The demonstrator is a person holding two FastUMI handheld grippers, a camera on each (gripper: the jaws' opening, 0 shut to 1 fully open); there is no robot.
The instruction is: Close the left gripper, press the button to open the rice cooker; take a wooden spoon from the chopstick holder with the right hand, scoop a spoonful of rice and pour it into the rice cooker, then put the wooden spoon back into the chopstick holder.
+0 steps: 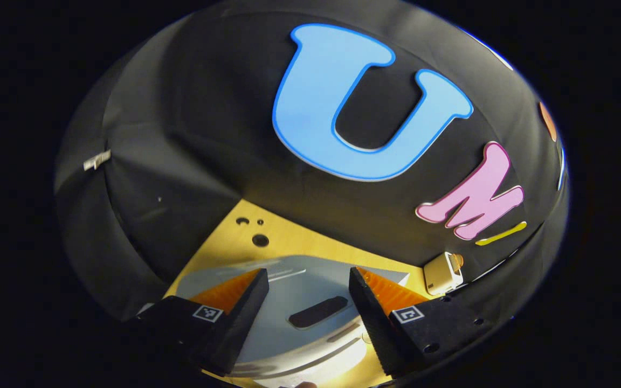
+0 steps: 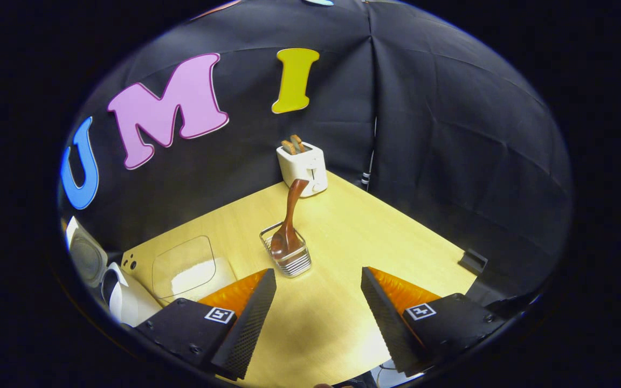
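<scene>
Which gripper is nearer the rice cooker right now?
Left. The left gripper hangs open right above the rice cooker lid. The right gripper is open over the table, facing the wooden spoon; the cooker sits off to its left.

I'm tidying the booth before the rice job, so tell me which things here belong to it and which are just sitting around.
For the job:
rice cooker, lid down
wooden spoon, standing in the chopstick holder
clear rice container
left gripper and right gripper, jaws apart, holding nothing

Just lying about:
toaster with toast, by the back wall
small black block at the table edge
</scene>
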